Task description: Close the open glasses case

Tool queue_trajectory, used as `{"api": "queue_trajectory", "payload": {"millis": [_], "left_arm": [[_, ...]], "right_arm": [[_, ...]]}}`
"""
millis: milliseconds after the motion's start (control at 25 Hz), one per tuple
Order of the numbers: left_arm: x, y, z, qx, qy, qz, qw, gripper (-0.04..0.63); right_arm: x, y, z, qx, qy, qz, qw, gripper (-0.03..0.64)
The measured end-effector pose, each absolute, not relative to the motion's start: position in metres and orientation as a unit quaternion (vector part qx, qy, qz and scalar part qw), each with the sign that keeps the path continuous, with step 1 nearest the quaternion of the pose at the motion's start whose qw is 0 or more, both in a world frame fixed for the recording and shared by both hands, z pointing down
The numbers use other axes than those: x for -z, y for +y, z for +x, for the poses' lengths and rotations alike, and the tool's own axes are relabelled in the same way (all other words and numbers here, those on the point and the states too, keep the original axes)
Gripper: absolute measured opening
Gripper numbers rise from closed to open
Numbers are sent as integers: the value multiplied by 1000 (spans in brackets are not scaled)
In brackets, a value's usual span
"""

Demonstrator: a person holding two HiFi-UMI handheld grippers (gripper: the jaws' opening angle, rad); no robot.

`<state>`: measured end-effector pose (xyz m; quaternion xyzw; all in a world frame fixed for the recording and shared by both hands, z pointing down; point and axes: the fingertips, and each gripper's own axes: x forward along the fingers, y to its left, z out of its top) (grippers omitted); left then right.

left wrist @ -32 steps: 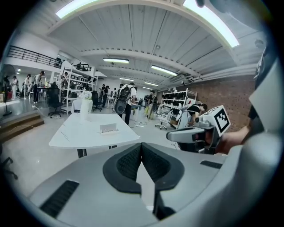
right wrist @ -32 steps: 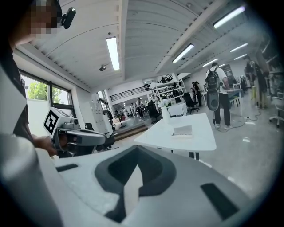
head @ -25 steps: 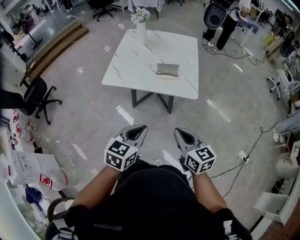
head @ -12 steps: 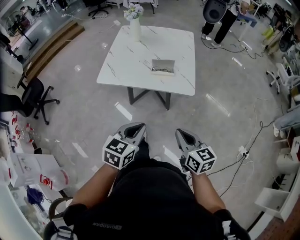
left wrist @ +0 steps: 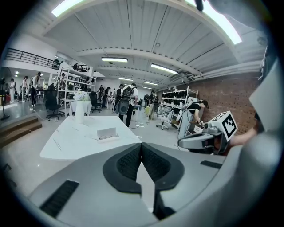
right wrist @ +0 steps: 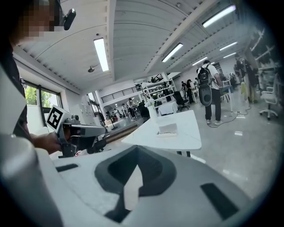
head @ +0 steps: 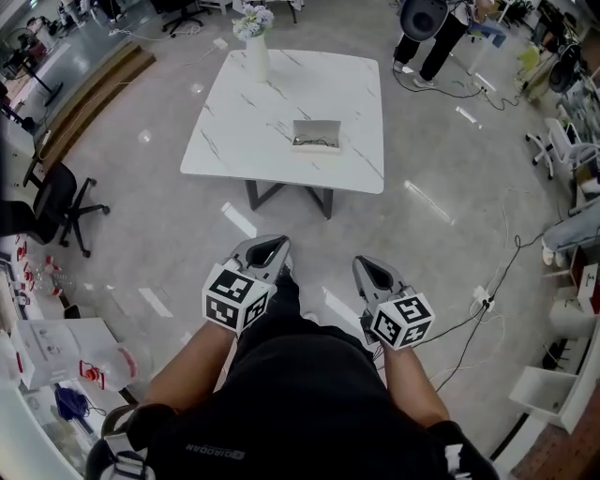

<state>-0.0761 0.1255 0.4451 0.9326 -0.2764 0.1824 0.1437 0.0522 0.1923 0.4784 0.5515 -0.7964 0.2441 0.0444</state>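
Observation:
The open glasses case (head: pixel 316 136) lies on a white marble table (head: pixel 234 131) a few steps ahead, its lid raised; it also shows small in the left gripper view (left wrist: pixel 107 133) and the right gripper view (right wrist: pixel 167 129). My left gripper (head: pixel 265 251) and right gripper (head: pixel 368 272) are held side by side at waist height above the floor, far short of the table. In both gripper views the left gripper (left wrist: pixel 140 143) and the right gripper (right wrist: pixel 137 146) have pad tips touching and hold nothing.
A white vase of flowers (head: pixel 256 54) stands at the table's far left corner. A black office chair (head: pixel 52 202) sits at the left. Cables (head: pixel 487 300) run over the floor at the right. A person (head: pixel 427 23) stands beyond the table.
The table and case have drawn a little nearer and drifted left in the head view. Both grippers keep the same pose, still shut.

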Motion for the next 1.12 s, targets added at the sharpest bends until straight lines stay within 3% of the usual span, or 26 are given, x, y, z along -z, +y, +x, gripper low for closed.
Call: {"api": "queue_trajectory", "payload": {"millis": [1120], "left_arm": [[-429, -111, -44, -195, -257, 941, 99, 5]], "right_arm": [[-448, -36, 92, -212, -780, 583, 83, 2]]}}
